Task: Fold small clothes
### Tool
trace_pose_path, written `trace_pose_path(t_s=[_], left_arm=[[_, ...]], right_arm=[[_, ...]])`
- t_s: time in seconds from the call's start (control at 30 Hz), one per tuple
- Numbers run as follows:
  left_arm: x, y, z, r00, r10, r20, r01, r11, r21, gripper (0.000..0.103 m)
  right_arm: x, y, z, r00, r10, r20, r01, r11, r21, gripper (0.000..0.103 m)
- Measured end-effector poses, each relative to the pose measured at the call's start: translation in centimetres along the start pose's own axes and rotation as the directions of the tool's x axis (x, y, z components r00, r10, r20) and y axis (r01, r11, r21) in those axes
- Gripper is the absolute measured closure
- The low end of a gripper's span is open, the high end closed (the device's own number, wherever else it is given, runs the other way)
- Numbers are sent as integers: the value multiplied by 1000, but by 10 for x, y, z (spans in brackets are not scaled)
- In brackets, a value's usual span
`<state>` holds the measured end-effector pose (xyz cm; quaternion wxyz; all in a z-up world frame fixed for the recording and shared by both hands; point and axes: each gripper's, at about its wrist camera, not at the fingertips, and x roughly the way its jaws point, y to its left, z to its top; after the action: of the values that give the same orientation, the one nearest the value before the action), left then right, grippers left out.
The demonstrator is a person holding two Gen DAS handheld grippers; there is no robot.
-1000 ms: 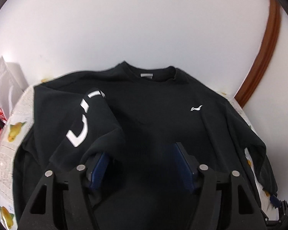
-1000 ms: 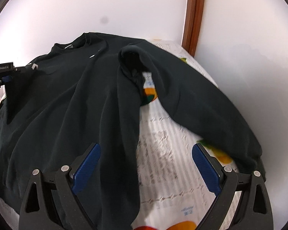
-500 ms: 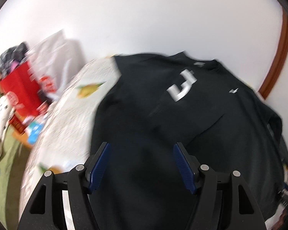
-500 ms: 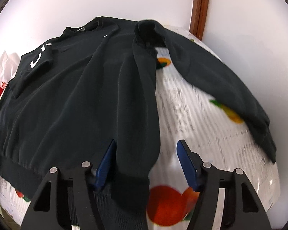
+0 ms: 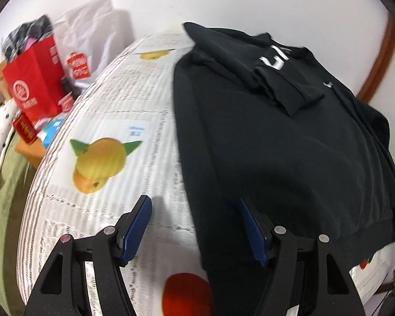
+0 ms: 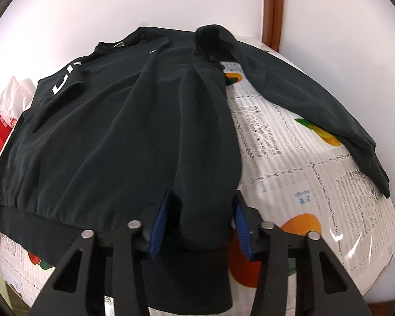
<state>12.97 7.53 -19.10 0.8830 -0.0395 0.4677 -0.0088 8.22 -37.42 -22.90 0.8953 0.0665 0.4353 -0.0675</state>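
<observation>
A black sweatshirt (image 5: 289,142) lies face up on a table with a fruit-print cloth (image 5: 123,121). One sleeve with white lettering (image 5: 273,60) is folded across the chest. My left gripper (image 5: 194,210) is open, straddling the sweatshirt's side edge near the hem. In the right wrist view the sweatshirt (image 6: 113,131) fills the left, and its other sleeve (image 6: 302,97) stretches out to the right over the cloth (image 6: 316,184). My right gripper (image 6: 200,205) has the sweatshirt's hem corner between its jaws, which are partly closed around the bunched fabric.
A red paper bag (image 5: 34,79), a white plastic bag (image 5: 92,42) and small boxes sit off the table's left side. A white wall with a brown wooden trim (image 6: 272,8) stands behind the table.
My left gripper let go of the lettered sleeve, now lying on the chest, and swung left and back to the side edge. My right gripper moved onto the hem corner and narrowed around it.
</observation>
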Motion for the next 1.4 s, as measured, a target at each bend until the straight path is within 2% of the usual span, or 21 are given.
trace_pose_path(t_s=[0.03,0.07,0.1,0.17,0.27,0.6,0.8,0.9,0.93,0.97,1.03,1.13,1.2,1.4], left_arm=[[0,-3,-1,1000,0,3,-1,1000,10,43],[0,-5,-1,1000,2,11,-2,1000,22,58],[-1,-7,-1,1000,2,16,-2,1000,29,67],[-1,-7,0,999,-31,11,30,999,21,94],[-4,0,0,998,-60,1,60,998,-14,96],[-32,19,-23,998,-64,-13,64,998,-25,97],[-35,18,-29,997,-65,-40,64,997,-33,96],[-38,21,-25,996,-65,-53,62,997,-56,88],[-39,23,-23,997,-59,-49,56,997,-59,80],[-41,23,-19,998,-43,-37,41,997,-60,69],[-43,22,-11,1000,-8,-14,7,998,-56,53],[-46,24,7,1000,9,19,-8,999,-51,51],[-46,27,19,999,11,35,-9,998,-62,50],[-30,39,53,998,44,48,-40,995,-86,47]], right_arm=[[0,1,0,1000,3,1,-3,1000,-8,68],[0,3,0,1000,5,2,-5,1000,-17,74],[-1,3,0,1000,4,3,-4,1000,-24,77],[-3,3,1,1000,0,4,0,999,-32,88],[-7,-2,0,1000,7,-1,-7,1000,-17,92],[-25,5,-20,1000,21,-22,-22,998,-52,93],[-30,8,-23,999,19,-35,-22,998,-62,92],[-32,7,-8,999,-15,-39,13,998,-60,81],[-34,7,-2,999,-25,-27,24,998,-57,73],[-39,9,9,999,-45,0,45,998,-53,61],[-46,16,26,997,-50,50,53,997,-60,46],[-49,46,59,996,-22,88,31,994,-102,42],[-41,78,85,995,27,97,-13,990,-143,40],[-2,170,136,987,149,65,-127,957,-262,33]])
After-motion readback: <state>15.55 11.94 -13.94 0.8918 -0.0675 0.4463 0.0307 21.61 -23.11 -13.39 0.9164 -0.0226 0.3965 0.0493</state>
